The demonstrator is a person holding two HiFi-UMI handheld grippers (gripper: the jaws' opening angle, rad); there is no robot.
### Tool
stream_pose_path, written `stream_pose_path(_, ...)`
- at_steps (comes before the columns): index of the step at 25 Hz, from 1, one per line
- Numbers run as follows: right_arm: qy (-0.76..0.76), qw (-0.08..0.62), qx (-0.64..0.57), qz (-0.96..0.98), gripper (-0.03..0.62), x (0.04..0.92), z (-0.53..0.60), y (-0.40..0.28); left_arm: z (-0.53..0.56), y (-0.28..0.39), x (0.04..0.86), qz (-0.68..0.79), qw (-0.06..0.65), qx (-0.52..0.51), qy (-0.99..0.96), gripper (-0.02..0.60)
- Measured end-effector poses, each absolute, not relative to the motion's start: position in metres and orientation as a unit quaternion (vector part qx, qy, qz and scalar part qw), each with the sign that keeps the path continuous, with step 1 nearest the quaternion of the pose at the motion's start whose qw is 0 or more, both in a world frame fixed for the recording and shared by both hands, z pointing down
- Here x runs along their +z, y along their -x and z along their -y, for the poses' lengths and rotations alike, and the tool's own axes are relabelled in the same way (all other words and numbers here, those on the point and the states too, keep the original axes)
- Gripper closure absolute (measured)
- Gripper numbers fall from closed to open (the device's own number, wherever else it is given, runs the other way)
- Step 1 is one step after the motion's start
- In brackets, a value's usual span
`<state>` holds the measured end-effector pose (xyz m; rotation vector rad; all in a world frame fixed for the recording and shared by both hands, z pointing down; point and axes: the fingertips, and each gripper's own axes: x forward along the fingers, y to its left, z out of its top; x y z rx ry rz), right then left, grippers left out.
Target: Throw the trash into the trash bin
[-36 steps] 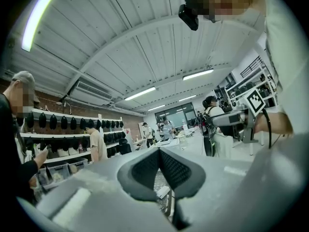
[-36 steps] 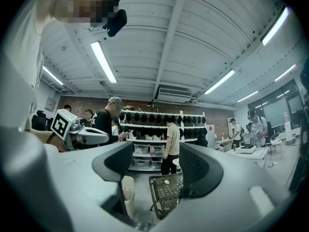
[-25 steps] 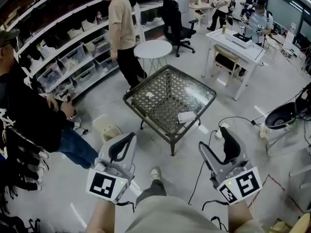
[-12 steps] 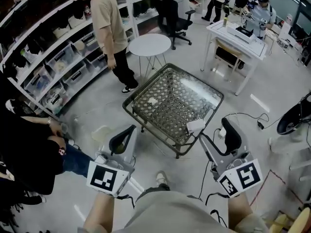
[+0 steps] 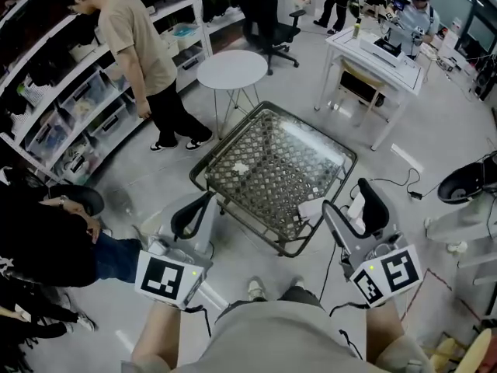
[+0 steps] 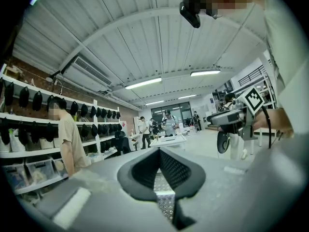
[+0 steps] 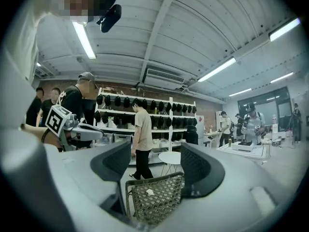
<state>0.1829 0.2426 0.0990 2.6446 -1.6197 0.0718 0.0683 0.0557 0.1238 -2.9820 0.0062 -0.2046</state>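
A square wicker table with a glass top [image 5: 273,164] stands just ahead of me. A small white crumpled scrap [image 5: 241,166] lies on its middle, and a white paper piece [image 5: 311,207] lies at its near right edge. My left gripper [image 5: 206,199] is shut and empty, short of the table's near left side. My right gripper [image 5: 351,208] is open and empty beside the near right corner. In the right gripper view the table [image 7: 155,197] and the scrap [image 7: 149,192] show between the open fingers [image 7: 202,170]. A black-lined bin [image 5: 467,179] stands far right.
A person in a beige shirt [image 5: 144,49] stands by the shelves [image 5: 70,107] at left. A person in black [image 5: 39,243] crouches close on my left. A round white table [image 5: 231,70], an office chair [image 5: 268,14] and a white desk [image 5: 380,57] stand beyond. Cables [image 5: 404,181] run over the floor.
Both grippers and my view have moved forward up to the wicker table, which now sits right in front of the jaws. The beige-shirted person has shifted left in view.
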Motion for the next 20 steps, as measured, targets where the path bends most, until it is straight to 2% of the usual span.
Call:
stream_pose_path(11,-0.842,0.014,0.047,0.537,0.269,0.119,-0.231,-0.242,-0.052,-0.113,0.135,-0.028,0.067,-0.089,0.993,0.580)
stream_pose_path(20,-0.852,0.024,0.125,0.507,0.246,0.209,-0.223,-0.301,-0.046,-0.164,0.188,-0.015,0.055,-0.123,0.991,0.580)
